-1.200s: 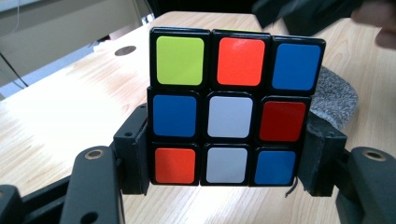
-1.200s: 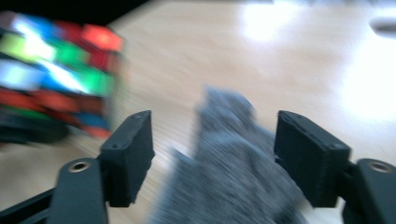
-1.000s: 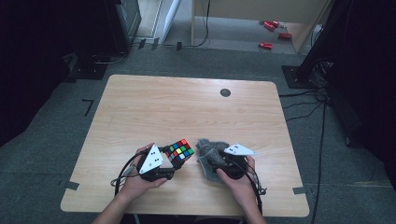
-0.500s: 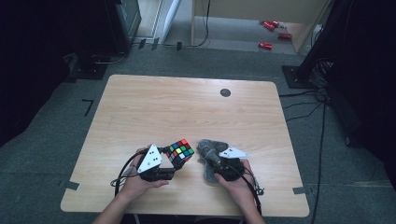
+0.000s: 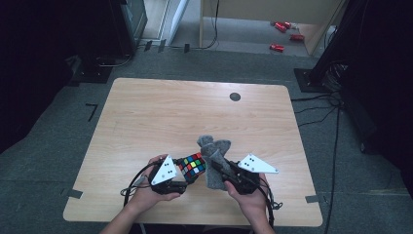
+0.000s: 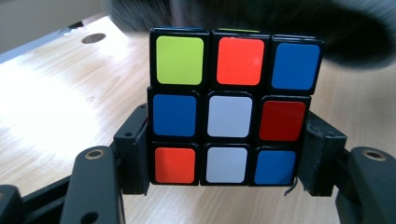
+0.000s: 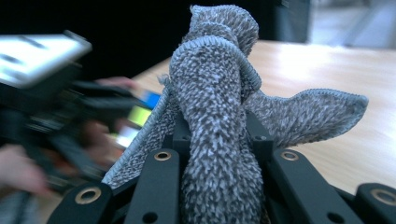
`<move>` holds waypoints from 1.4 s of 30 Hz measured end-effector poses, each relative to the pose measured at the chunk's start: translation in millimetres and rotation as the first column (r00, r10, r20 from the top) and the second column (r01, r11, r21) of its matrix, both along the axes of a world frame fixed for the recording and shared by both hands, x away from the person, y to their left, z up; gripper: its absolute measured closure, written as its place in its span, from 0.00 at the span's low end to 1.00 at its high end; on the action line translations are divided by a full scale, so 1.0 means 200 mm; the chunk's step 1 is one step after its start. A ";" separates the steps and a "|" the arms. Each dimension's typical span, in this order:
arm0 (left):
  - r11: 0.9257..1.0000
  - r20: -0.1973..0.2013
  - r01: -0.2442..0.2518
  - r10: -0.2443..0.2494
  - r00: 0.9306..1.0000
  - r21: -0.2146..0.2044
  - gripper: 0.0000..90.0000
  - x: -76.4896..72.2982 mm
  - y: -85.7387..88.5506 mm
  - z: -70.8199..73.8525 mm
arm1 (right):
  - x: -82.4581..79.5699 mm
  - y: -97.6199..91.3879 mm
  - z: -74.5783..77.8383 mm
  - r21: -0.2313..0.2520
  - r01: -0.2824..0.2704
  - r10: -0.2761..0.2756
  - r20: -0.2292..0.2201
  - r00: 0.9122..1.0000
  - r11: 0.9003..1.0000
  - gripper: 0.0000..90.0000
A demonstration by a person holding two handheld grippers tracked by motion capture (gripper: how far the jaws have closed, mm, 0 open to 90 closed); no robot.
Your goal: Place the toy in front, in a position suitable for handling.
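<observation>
Pale wood-grain counter [image 5: 160,117], near edge, left claw [image 5: 187,176] clamping glossy square-tiled puzzle cube [image 5: 192,166], right claw [image 5: 217,170], jaws just closing, pinching fuzzy grey cloth [image 5: 214,158]

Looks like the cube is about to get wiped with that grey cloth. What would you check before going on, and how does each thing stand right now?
1. Left tool clamped on the puzzle cube: ok, pads press both sides of its bottom layer.
2. Right tool gripping the grey cloth: ok, its jaws have just been closing and a bunched fold sits between them.
3. Cloth lifted off the table: cannot tell; part stands up, the rest may still rest on the wood.
4. Cloth close to the cube: ok, they sit side by side in the high view.
5. Cube face free for wiping: ok, the coloured face is uncovered.
</observation>
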State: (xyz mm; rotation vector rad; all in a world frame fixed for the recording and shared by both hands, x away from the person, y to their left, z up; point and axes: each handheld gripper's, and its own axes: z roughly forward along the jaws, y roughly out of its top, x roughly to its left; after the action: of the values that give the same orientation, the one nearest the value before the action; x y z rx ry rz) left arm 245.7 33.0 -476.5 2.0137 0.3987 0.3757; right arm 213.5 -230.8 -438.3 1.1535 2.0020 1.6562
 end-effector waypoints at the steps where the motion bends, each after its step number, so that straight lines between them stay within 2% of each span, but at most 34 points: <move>1: 1.000 0.005 -0.001 0.001 1.000 0.005 0.38 0.00 -0.01 0.00 | -0.02 0.02 0.03 0.015 -0.028 0.027 0.020 0.999 1.000 0.81; 3: 1.000 0.006 0.001 -0.001 1.000 0.003 0.38 -0.02 -0.03 0.00 | -0.05 0.07 0.06 0.028 -0.067 0.065 0.044 0.997 0.997 0.81; 5: 1.000 0.014 0.021 -0.021 1.000 -0.001 0.38 -0.04 -0.04 0.01 | -0.07 0.10 0.07 0.041 -0.089 0.088 0.037 0.995 0.995 0.80; 7: 0.999 0.027 0.043 -0.043 0.999 -0.010 0.38 -0.06 -0.05 0.02 | -0.07 0.12 0.05 0.019 -0.096 0.095 0.029 0.995 0.995 0.80; 9: 0.999 0.044 0.049 -0.049 0.998 -0.006 0.38 -0.07 -0.05 0.03 | -0.05 0.11 0.03 0.032 -0.084 0.083 0.024 0.996 0.996 0.80; 11: 0.999 0.046 0.053 -0.052 0.998 -0.010 0.38 -0.06 -0.03 0.03 | -0.02 0.07 0.01 0.036 -0.033 0.033 -0.016 0.999 0.999 0.80; 14: 0.999 0.043 0.044 -0.044 0.998 -0.009 0.38 -0.06 -0.03 0.03 | 0.02 0.02 -0.02 0.034 0.013 -0.010 -0.081 0.997 0.999 0.80; 16: 0.999 0.042 0.046 -0.045 0.998 -0.012 0.38 -0.06 -0.03 0.03 | 0.02 0.00 -0.02 0.041 0.019 -0.015 -0.089 0.996 0.999 0.80; 18: 0.999 0.042 0.045 -0.045 0.998 -0.014 0.38 -0.06 -0.04 0.03 | 0.01 0.02 0.00 0.050 -0.002 0.005 -0.061 0.998 0.999 0.80; 20: 0.999 0.045 0.048 -0.047 0.998 -0.008 0.38 -0.06 -0.05 0.02 | -0.02 0.05 0.03 0.060 -0.047 0.049 -0.025 0.999 0.997 0.79; 22: 0.999 0.049 0.047 -0.047 0.998 -0.008 0.38 -0.07 -0.05 0.03 | -0.05 0.10 0.05 0.028 -0.068 0.068 0.006 0.998 0.997 0.79; 23: 0.999 0.051 0.046 -0.046 0.998 -0.010 0.38 -0.07 -0.04 0.03 | -0.05 0.11 0.05 0.011 -0.068 0.068 0.009 0.998 0.998 0.79; 25: 0.999 0.055 0.041 -0.041 0.998 -0.012 0.38 -0.07 -0.03 0.04 | -0.04 0.11 0.04 0.012 -0.055 0.055 0.006 0.998 0.998 0.79; 29: 0.999 0.053 0.040 -0.038 0.998 -0.029 0.38 -0.06 -0.02 0.05 | 0.00 0.04 -0.01 0.009 0.043 -0.042 -0.051 0.998 0.999 0.79; 31: 0.998 0.051 0.044 -0.042 0.998 -0.037 0.38 -0.05 -0.01 0.05 | 0.01 0.02 -0.02 0.013 0.062 -0.061 -0.070 0.996 0.998 0.79; 33: 0.999 0.049 0.039 -0.037 0.998 -0.023 0.38 -0.05 -0.02 0.04 | -0.01 0.03 0.00 0.024 0.043 -0.042 -0.048 0.998 0.999 0.79; 34: 0.999 0.050 0.039 -0.038 0.998 -0.018 0.38 -0.05 -0.02 0.04 | -0.03 0.06 0.02 0.027 0.017 -0.017 -0.019 1.000 0.999 0.79; 37: 0.999 0.050 0.038 -0.037 0.998 -0.023 0.38 -0.05 -0.02 0.04 | -0.07 0.13 0.05 -0.009 -0.028 0.028 0.027 0.999 1.000 0.78; 40: 0.999 0.058 0.034 -0.033 0.998 -0.020 0.38 -0.06 -0.02 0.05 | -0.08 0.14 0.05 -0.008 -0.027 0.028 0.019 0.999 1.000 0.78; 42: 0.999 0.058 0.038 -0.036 0.998 -0.028 0.38 -0.06 -0.01 0.05 | -0.05 0.12 0.03 -0.007 -0.002 0.002 0.003 1.000 1.000 0.78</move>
State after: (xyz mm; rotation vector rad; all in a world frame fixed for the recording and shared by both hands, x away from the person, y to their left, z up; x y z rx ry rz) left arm 233.7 30.4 -466.0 1.9744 0.3289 0.4023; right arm 202.8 -207.2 -432.7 1.1460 2.0062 1.6498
